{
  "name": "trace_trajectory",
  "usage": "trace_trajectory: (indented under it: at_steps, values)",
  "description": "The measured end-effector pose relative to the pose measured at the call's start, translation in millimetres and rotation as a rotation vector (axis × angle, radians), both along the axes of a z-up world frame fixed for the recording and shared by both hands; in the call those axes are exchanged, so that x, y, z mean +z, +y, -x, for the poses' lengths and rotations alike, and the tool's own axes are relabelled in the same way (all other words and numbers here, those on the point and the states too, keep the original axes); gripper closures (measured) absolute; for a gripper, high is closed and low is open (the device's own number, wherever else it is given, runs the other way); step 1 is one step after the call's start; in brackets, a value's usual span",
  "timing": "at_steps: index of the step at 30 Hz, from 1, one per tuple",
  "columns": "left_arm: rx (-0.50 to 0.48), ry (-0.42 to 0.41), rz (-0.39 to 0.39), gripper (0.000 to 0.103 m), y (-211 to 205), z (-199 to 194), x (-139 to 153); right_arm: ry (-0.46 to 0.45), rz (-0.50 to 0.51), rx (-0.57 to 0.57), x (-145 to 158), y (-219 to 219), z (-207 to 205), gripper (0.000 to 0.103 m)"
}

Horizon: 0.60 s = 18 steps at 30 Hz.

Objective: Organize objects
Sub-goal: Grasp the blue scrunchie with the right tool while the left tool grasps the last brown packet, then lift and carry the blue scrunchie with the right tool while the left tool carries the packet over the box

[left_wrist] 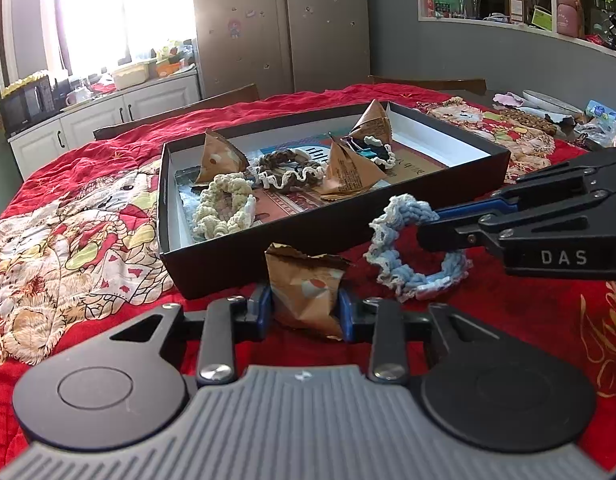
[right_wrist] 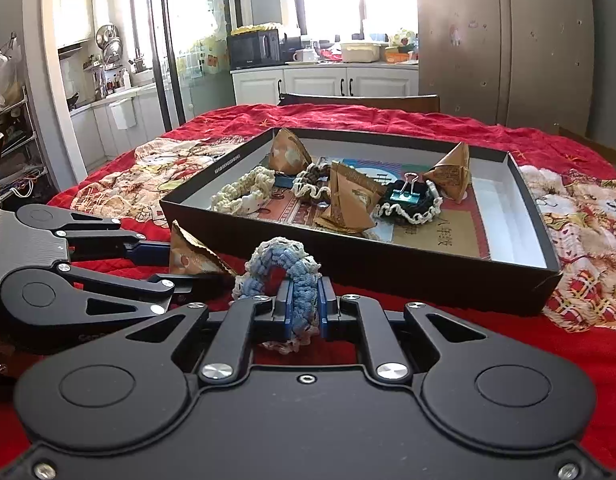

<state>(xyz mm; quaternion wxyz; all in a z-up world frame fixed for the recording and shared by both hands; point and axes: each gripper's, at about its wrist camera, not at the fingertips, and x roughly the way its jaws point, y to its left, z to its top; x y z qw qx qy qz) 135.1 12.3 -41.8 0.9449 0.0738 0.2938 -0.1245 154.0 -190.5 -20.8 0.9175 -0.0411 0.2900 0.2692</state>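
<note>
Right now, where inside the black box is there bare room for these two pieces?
The box is bare along its right end, a white strip between the right wall and the black scrunchie. The left and middle are crowded with the cream scrunchie, brown scrunchie and paper pyramid packets.

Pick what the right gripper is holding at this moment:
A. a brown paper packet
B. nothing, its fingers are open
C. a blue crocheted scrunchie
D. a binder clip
C. In the right wrist view the right gripper has its fingers closed on the blue scrunchie, in front of the black box; the brown paper packet sits between the left gripper's fingers instead.
</note>
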Motion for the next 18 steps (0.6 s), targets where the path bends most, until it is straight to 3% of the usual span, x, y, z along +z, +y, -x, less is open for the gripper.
trace_trajectory:
  at_steps: [18]
  values:
    - [-0.038, -0.059, 0.043, 0.067, -5.1, 15.4, 28.4, -0.07, -0.051, -0.019, 26.8, -19.4, 12.5, 0.091]
